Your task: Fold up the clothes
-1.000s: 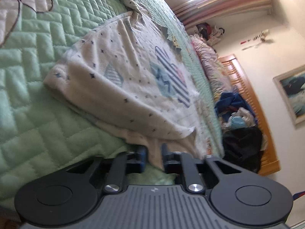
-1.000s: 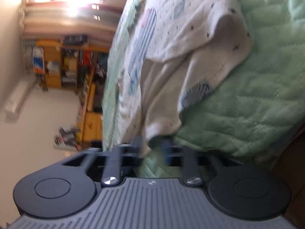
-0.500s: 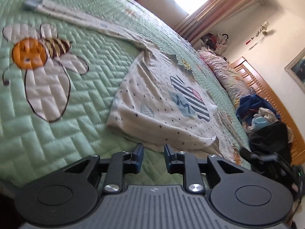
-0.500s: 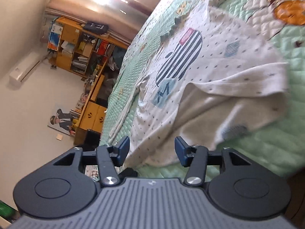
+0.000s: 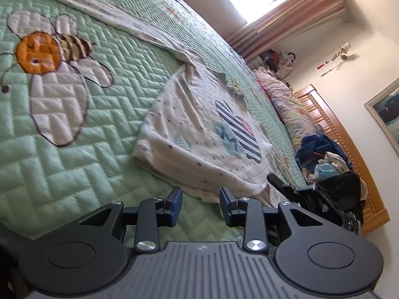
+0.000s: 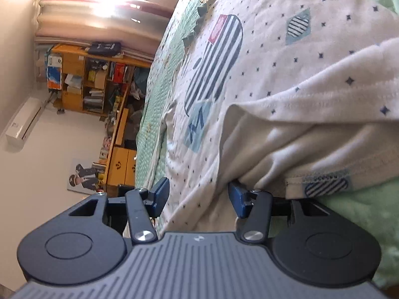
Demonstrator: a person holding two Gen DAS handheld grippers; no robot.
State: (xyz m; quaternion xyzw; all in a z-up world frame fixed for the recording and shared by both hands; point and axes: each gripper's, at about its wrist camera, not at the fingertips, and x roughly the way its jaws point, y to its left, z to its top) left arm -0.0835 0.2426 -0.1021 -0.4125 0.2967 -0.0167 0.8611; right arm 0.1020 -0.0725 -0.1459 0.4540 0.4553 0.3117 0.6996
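Centrally, the white patterned shirt (image 5: 204, 134) lies partly folded on the green quilted bed (image 5: 74, 174), one sleeve (image 5: 119, 20) stretched toward the upper left of the frame. At lower centre, the left hand-held gripper (image 5: 200, 204) is opening, jaws clear of the hem with nothing between them. The right hand-held gripper (image 6: 198, 196) stands parted, shirt fabric lying loosely between its fingers, ungripped.

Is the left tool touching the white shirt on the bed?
Apart. In the left wrist view the opening left tool has only green quilt between its jaws, and a strip of quilt shows between its tips and the white shirt hem.
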